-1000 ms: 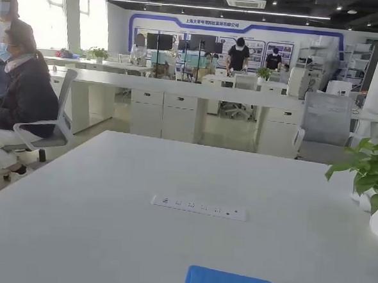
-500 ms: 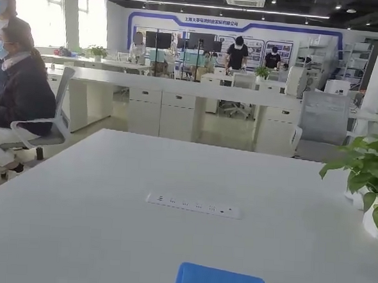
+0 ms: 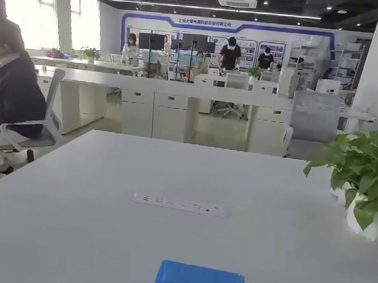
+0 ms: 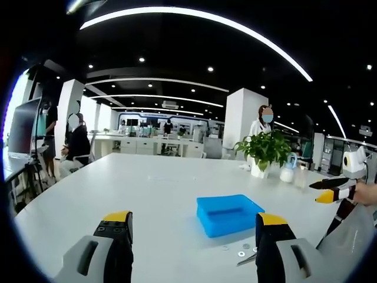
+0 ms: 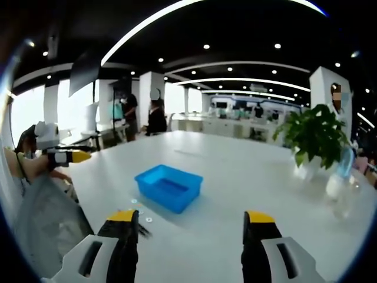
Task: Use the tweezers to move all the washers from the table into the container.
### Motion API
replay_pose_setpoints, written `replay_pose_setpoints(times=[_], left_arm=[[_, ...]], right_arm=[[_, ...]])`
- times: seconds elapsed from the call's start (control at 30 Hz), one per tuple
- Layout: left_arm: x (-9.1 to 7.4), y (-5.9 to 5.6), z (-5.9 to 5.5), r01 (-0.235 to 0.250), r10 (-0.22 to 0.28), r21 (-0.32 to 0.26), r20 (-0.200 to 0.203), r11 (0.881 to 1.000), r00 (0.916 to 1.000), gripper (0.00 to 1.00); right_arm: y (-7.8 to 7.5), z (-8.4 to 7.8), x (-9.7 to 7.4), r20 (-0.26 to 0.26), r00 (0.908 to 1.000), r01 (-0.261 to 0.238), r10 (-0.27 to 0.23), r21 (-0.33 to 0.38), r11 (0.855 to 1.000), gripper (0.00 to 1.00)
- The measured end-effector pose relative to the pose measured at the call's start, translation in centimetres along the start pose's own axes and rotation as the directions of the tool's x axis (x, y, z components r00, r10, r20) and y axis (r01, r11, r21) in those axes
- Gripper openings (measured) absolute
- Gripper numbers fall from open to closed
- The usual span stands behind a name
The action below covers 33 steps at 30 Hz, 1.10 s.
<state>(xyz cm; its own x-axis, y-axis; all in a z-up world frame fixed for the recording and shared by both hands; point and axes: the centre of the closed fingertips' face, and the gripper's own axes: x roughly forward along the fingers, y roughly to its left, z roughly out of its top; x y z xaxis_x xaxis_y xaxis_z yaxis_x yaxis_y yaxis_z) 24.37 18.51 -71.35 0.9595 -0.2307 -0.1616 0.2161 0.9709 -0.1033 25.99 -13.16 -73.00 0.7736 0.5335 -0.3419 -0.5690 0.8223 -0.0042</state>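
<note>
A blue rectangular container [image 4: 230, 213] sits on the white table [image 4: 159, 194]; it also appears as the container [image 5: 169, 187] and as the container [image 3: 199, 281] at the bottom edge of the head view. Several small washers [image 4: 241, 250] lie on the table just in front of it, seen too as washers [image 5: 141, 215]. A thin metal tweezer tip [image 4: 247, 259] lies beside them. My left gripper [image 4: 194, 236] is open and holds nothing, short of the container. My right gripper [image 5: 191, 227] is open too, with nothing between its jaws.
A white power strip [image 3: 182, 205] is set in the table beyond the container. A potted plant [image 3: 360, 171] stands at the table's right side with small bottles [image 5: 339, 183] near it. People sit and stand at desks behind.
The head camera has turned slightly, so the container sits further left in the picture. Nothing on the table has moved.
</note>
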Motion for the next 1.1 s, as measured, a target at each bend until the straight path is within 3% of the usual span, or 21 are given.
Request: replay_pose_setpoints(times=[0.2,0.3,0.47,0.5,0.6,0.67,0.73,0.83,0.9,1.0,1.07,1.1], left_arm=[[0.1,0.2,-0.1,-0.019,0.02,0.03,-0.018,0.999,0.9997,0.87],[0.1,0.1,-0.2,-0.022,0.023,0.051,-0.024,0.998,0.9994,0.87],[0.3,-0.2,-0.7,0.0,0.003,0.042,-0.058,0.999,0.9983,0.87],[0.3,-0.5,-1.1,0.016,-0.012,0.039,-0.081,0.999,0.9966,0.85],[0.4,-1.1,-2.5,0.057,-0.045,0.067,-0.175,0.996,0.9835,0.79],[0.5,-1.7,-2.8,0.083,-0.068,0.071,-0.194,0.994,0.9786,0.78],[0.4,-1.9,-3.3,0.106,-0.086,0.075,-0.225,0.992,0.9705,0.77],[0.5,-2.0,-3.5,0.132,-0.121,0.034,-0.23,0.991,0.9656,0.74],[0.5,-2.2,-3.3,0.154,-0.155,-0.023,-0.217,0.988,0.9638,0.72],[0.4,-2.6,-3.1,0.195,-0.212,-0.104,-0.202,0.975,0.956,0.72],[0.2,-2.8,-3.4,0.228,-0.246,-0.109,-0.211,0.968,0.9459,0.69],[0.1,-2.7,-4.0,0.238,-0.257,-0.107,-0.237,0.965,0.9369,0.68]], right_arm=[[0.9,-0.2,0.2,-0.021,0.998,-0.059,0.06,0.033,0.998,0.72],[1.3,-0.5,0.3,-0.044,0.9964,-0.073,0.073,0.002,0.997,0.71],[1.1,-0.8,0.2,-0.09,0.9953,-0.04,0.036,-0.047,0.998,0.68],[1.0,-0.8,0.2,-0.103,0.9942,-0.038,0.031,-0.059,0.998,0.67],[1.6,-0.3,0.4,-0.098,0.9949,-0.028,0.026,-0.022,0.999,0.67],[2.2,-0.2,0.8,-0.093,0.9951,-0.034,0.032,-0.024,0.999,0.65],[3.2,-0.8,1.7,-0.129,0.9903,-0.059,0.052,-0.053,0.997,0.59],[4.7,-1.0,2.9,-0.145,0.9853,-0.102,0.091,-0.065,0.993,0.53],[6.0,-0.1,3.6,-0.125,0.9847,-0.128,0.121,-0.052,0.99,0.49],[7.3,0.4,4.1,-0.103,0.9821,-0.16,0.157,-0.015,0.987,0.44],[7.7,0.4,4.5,-0.106,0.9827,-0.154,0.151,-0.014,0.988,0.42],[8.0,0.2,4.7,-0.119,0.9809,-0.156,0.154,-0.006,0.988,0.41]])
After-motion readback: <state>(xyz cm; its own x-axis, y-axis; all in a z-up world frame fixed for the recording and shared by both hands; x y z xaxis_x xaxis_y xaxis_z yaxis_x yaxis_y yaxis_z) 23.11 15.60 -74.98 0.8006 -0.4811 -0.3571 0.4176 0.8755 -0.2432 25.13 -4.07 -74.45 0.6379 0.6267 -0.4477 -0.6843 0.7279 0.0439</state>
